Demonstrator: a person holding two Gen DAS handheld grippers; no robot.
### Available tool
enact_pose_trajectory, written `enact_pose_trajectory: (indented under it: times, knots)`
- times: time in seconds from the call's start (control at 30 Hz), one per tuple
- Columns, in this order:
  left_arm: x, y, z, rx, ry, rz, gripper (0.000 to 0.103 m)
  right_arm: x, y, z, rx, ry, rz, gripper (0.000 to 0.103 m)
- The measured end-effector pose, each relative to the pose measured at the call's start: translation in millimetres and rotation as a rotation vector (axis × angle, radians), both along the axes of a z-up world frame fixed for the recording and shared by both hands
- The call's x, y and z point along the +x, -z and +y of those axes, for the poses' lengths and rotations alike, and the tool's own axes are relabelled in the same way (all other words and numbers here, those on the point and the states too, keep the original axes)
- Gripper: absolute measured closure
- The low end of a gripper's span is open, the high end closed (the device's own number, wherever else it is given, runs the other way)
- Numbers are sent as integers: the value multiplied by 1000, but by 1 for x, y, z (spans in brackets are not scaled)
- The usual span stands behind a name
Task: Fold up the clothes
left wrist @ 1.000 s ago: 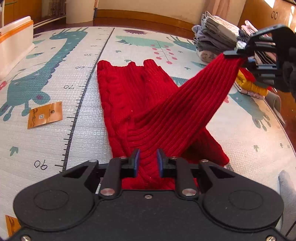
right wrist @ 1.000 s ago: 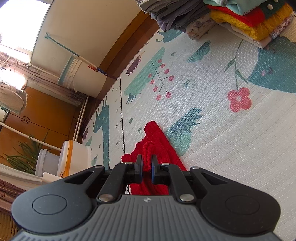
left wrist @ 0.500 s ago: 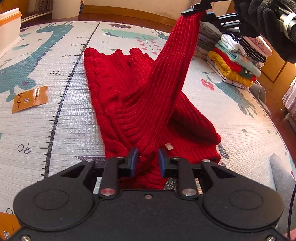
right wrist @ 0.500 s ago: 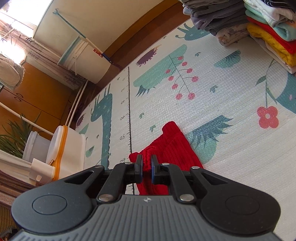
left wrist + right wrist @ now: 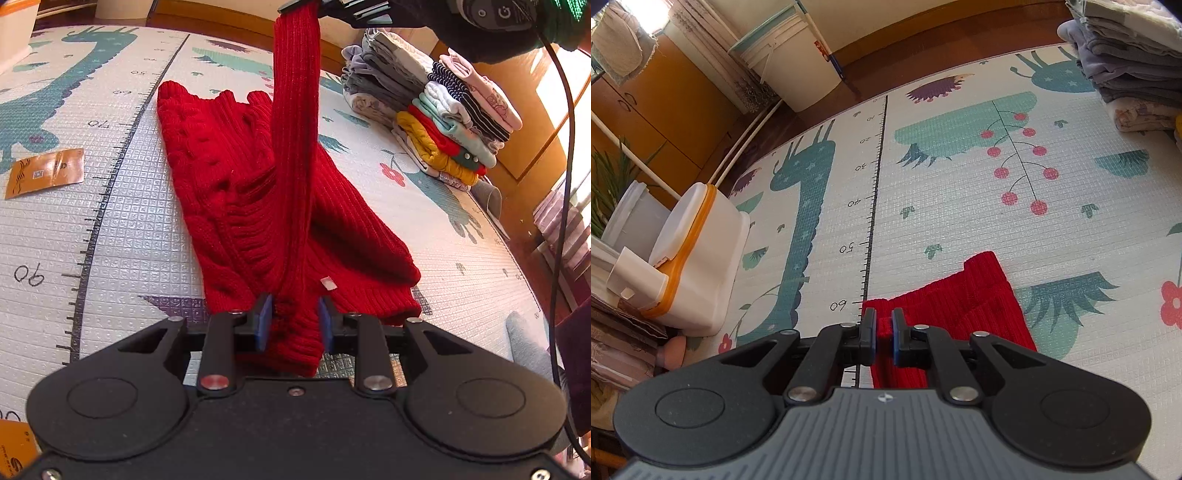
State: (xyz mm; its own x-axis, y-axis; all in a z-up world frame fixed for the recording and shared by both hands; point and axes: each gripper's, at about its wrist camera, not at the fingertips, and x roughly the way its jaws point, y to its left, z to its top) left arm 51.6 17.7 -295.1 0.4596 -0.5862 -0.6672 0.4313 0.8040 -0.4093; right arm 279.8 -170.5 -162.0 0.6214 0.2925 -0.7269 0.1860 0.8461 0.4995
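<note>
A red knitted sweater [image 5: 236,184] lies lengthwise on the printed play mat [image 5: 122,236]. Its sleeve [image 5: 295,110] is stretched taut from the near hem up to the top of the left wrist view. My left gripper [image 5: 294,320] is shut on the bunched knit at the near end of the sweater. My right gripper [image 5: 882,328] is shut on the sleeve's cuff and holds it high above the mat; its black body [image 5: 354,14] shows at the top of the left wrist view. Below it, the sweater's far end [image 5: 964,295] rests on the mat.
Stacks of folded clothes [image 5: 436,122] stand at the mat's right edge. An orange packet [image 5: 44,173] lies left of the sweater. A white bin with an orange band [image 5: 698,258] sits at the mat's left edge, with a white bucket [image 5: 790,62] beyond the far edge.
My right gripper has swung the sleeve from out at the right, near the folded stacks, up and leftwards until it stands over the sweater's middle. My left gripper has kept its hold on the near end.
</note>
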Motion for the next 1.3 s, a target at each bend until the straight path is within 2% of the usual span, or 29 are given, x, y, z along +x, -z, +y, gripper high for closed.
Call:
enact_pose_trajectory:
  times: [0.13, 0.47, 0.7, 0.77, 0.83, 0.87, 0.93, 1.0, 1.03, 1.17, 1.3]
  knots:
    - [2, 3, 10, -65, -8, 31, 79, 22, 10, 22, -50, -32, 33, 93]
    - [10, 15, 43, -293, -72, 143, 79, 62, 45, 68, -149, -86, 99, 93]
    - [9, 31, 64, -477, -169, 214, 79, 83, 68, 87, -256, -109, 138, 94]
    - [8, 35, 72, -530, -217, 229, 79, 85, 72, 84, -244, -104, 131, 93]
    - [7, 38, 81, -574, -273, 239, 79, 86, 74, 79, -211, -100, 105, 88]
    - [7, 39, 85, -588, -297, 241, 79, 86, 71, 76, -177, -113, 78, 86]
    - [7, 39, 90, -603, -324, 241, 79, 85, 63, 68, -123, -136, 23, 66]
    - [6, 38, 91, -605, -331, 238, 79, 76, 52, 55, -123, -132, -54, 66]
    - [5, 38, 91, -608, -332, 236, 79, 74, 51, 48, -122, -135, -63, 66]
    - [3, 33, 89, -622, -311, 214, 79, 62, 68, 35, -195, -211, -16, 66]
    - [8, 25, 76, -570, -286, 194, 79, 43, 87, 37, -236, -289, -6, 66]
